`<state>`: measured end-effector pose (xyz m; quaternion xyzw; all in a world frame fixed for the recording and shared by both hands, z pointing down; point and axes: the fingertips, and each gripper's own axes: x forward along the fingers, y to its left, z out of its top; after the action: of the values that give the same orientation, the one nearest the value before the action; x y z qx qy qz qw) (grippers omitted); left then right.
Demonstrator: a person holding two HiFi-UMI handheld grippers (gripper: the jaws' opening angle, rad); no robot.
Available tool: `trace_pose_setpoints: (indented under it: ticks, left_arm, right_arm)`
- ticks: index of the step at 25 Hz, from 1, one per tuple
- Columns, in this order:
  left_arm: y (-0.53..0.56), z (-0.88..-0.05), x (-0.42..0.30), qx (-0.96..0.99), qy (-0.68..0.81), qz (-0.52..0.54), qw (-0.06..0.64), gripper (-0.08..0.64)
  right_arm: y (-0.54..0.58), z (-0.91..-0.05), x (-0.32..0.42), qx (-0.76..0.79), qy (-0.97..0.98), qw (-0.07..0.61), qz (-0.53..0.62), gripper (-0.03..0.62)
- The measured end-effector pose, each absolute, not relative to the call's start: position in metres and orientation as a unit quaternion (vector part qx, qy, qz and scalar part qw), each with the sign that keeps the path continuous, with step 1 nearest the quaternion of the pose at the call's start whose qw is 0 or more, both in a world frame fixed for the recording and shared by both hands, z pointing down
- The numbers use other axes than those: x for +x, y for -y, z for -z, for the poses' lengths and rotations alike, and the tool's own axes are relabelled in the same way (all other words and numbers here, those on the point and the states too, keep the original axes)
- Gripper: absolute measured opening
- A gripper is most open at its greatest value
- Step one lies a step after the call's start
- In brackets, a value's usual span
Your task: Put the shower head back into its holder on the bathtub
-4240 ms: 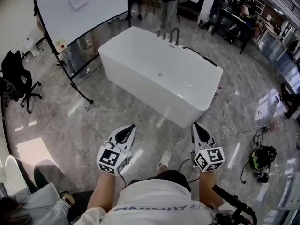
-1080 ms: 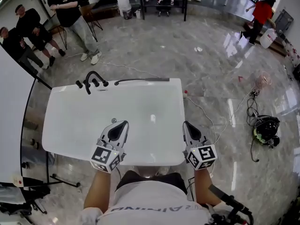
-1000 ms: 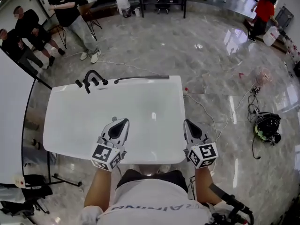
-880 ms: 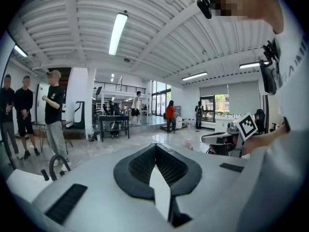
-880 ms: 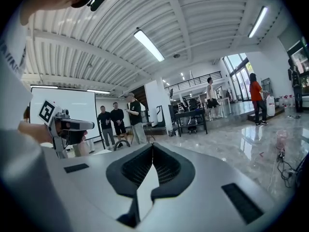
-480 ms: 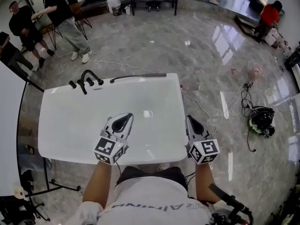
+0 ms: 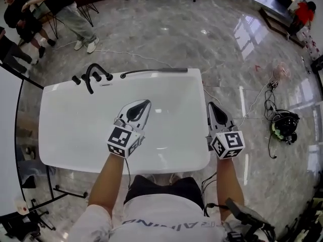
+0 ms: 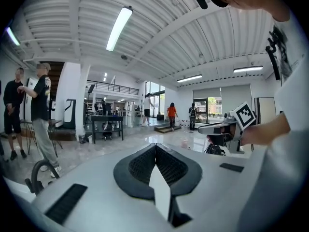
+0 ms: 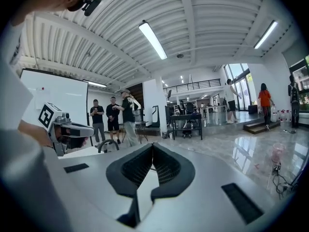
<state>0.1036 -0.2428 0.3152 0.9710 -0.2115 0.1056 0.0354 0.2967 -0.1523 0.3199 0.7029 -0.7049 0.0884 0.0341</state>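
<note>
**Item 1, nearest.** Left tongs [image 7: 144, 106], held out over the near half of the bathtub [image 7: 126, 163]. Jaws were together, with nothing between them. They pointed toward the far rim, tilted a little to the right.

**Item 2.** Right tongs [image 7: 214, 109], level with the left pair but outside the tub's right wall, over the floor [image 7: 166, 29]. Jaws were likewise pressed together and empty.

**Item 3.** Bathtub, white and freestanding, its long axis running left to right across the head view. The basin was bare.

**Item 4, the task's thing.** Shower head [image 7: 156, 72], a slim dark wand with a grey right end. It lay flat along the far rim, ahead of both tongs with the width of the basin between. Its long axis ran left to right, crosswise to the way the tongs pointed.
- The left tongs looked nearer its middle and left end.
- The right tongs looked about as near its grey right end.
- Either pair would probably need to reach forward across the tub and open before closing across the wand.

**Item 5.** Dark tap fittings [image 7: 93, 77] stood at the far left corner, just left of the wand. The holder was presumably among them, but which fitting it was could not be told.

**Item 6, farthest.** Bystanders [image 7: 65, 9] stood on the floor beyond the tub.
</note>
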Motion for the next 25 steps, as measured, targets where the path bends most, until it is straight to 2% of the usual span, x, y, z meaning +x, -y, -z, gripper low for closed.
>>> trace_pose_setpoints:
  ticks: [6,16,20,25]
  left_arm:
    - [0.299,-0.380,0.147,0.973,0.174,-0.150,0.027,0.018]
    - [0.387,-0.553,0.227,0.951,0.116,-0.281,-0.050,0.021]
    - [0.422,-0.612,0.254,0.937,0.114,-0.323,-0.065,0.098]
    - [0.456,-0.665,0.288,0.916,0.078,-0.372,-0.126,0.127]
  right_arm:
    - [0.201,-0.379,0.323,0.690,0.715,0.049,-0.104,0.012]
    - [0.248,-0.549,0.349,0.680,0.710,0.057,-0.175,0.012]
    - [0.280,-0.600,0.357,0.668,0.719,0.065,-0.180,0.012]
    - [0.319,-0.636,0.367,0.657,0.730,0.078,-0.169,0.012]
